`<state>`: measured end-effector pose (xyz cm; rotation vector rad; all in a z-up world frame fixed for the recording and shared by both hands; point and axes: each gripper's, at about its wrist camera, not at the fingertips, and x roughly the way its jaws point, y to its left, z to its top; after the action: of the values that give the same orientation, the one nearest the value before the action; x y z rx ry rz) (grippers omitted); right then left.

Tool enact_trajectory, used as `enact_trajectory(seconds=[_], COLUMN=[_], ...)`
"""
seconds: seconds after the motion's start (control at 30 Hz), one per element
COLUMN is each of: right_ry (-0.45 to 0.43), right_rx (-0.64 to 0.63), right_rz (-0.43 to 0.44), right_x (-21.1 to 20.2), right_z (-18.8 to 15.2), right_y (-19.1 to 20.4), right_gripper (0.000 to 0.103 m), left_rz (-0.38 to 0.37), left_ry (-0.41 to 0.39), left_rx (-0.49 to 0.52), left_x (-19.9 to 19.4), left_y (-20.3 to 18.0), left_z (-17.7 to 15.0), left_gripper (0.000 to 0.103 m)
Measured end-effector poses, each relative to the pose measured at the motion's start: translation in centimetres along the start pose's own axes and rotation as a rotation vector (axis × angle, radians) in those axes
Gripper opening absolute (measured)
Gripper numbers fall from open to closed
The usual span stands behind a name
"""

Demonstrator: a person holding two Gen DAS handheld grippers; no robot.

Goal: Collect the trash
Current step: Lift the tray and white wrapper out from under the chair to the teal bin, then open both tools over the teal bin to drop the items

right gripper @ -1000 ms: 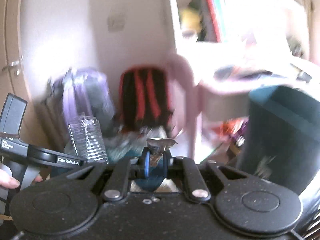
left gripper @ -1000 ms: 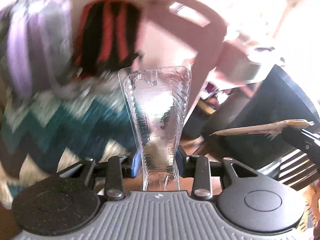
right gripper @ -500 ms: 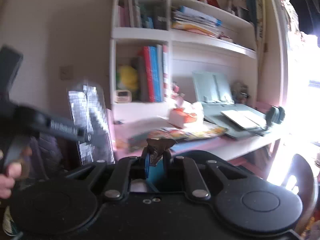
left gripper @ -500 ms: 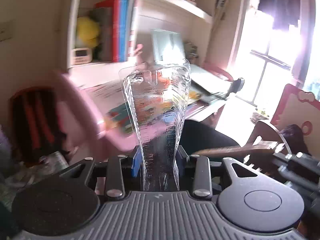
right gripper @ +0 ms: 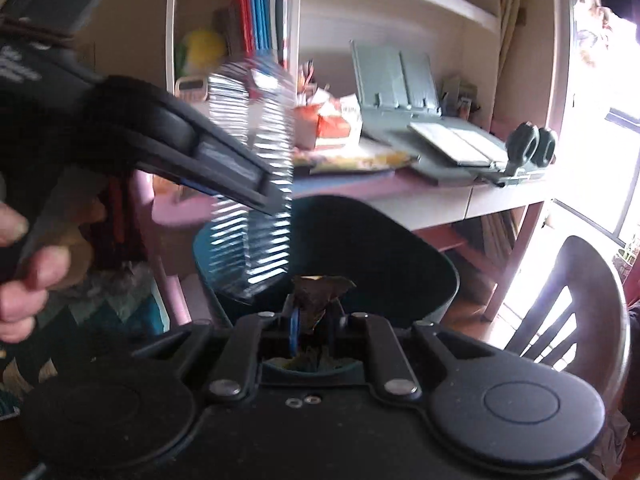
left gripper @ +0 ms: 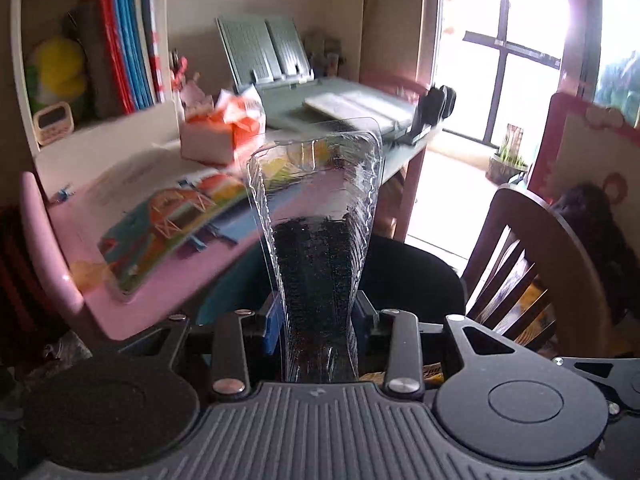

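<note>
Above the dark bin [right gripper: 400,248], left gripper [left gripper: 320,316] clamped a clear plastic cup [left gripper: 316,216] (ribbed), right gripper [right gripper: 316,320], at 12 o'clock, pinched a crumpled wrapper [right gripper: 318,294].

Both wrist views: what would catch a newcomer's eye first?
The clear ribbed plastic cup standing up from the shut left gripper, front and centre. The right gripper pinches a crumpled dark wrapper over the dark bin, which stands in front of the pink desk.
</note>
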<state>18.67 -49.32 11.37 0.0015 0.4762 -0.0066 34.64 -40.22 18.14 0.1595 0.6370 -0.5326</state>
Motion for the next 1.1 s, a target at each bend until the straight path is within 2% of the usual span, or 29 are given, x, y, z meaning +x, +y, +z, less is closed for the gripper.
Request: enact_trajectory(seconds=[0.3, 0.57, 0.67, 0.8, 0.93, 1.0, 1.03, 1.1], right_ry=[0.068, 0.073, 0.059, 0.05, 0.034, 0.024, 0.02, 0.007], right_rx=[0.019, 0.034, 0.03, 0.033, 0.041, 0.042, 0.043, 0.038], right_rz=[-0.007, -0.007, -0.009, -0.012, -0.012, -0.01, -0.005, 0.008], right_x=[3.1, 3.7, 3.2, 2.4, 1.3, 0.5, 0.0, -0.8], right_z=[-0.7, -1.4, -1.5, -1.3, -1.1, -1.0, -0.9, -0.8], right_y=[-1.0, -1.3, -1.1, -0.9, -0.7, -0.4, -0.3, 0.1], right_gripper=[0.013, 0.026, 0.033, 0.035, 0.036, 0.039, 0.046, 0.048], left_rz=[0.035, 0.05, 0.051, 0.054, 0.044, 0.041, 0.041, 0.033], left_ry=[0.109, 0.132, 0.123, 0.099, 0.079, 0.067, 0.062, 0.051], left_rx=[0.028, 0.001, -0.005, -0.011, -0.03, -0.036, -0.039, -0.05], left_x=[4.8, 6.3, 5.8, 4.7, 2.8, 1.6, 0.9, -0.5], left_y=[-0.7, -0.3, -0.1, 0.1, 0.6, 0.7, 0.8, 1.2], left_z=[-2.2, -3.8, -3.9, -3.8, -3.7, -3.7, -3.7, -3.9], left_gripper=[0.037, 0.045, 0.057, 0.066, 0.07, 0.07, 0.07, 0.07])
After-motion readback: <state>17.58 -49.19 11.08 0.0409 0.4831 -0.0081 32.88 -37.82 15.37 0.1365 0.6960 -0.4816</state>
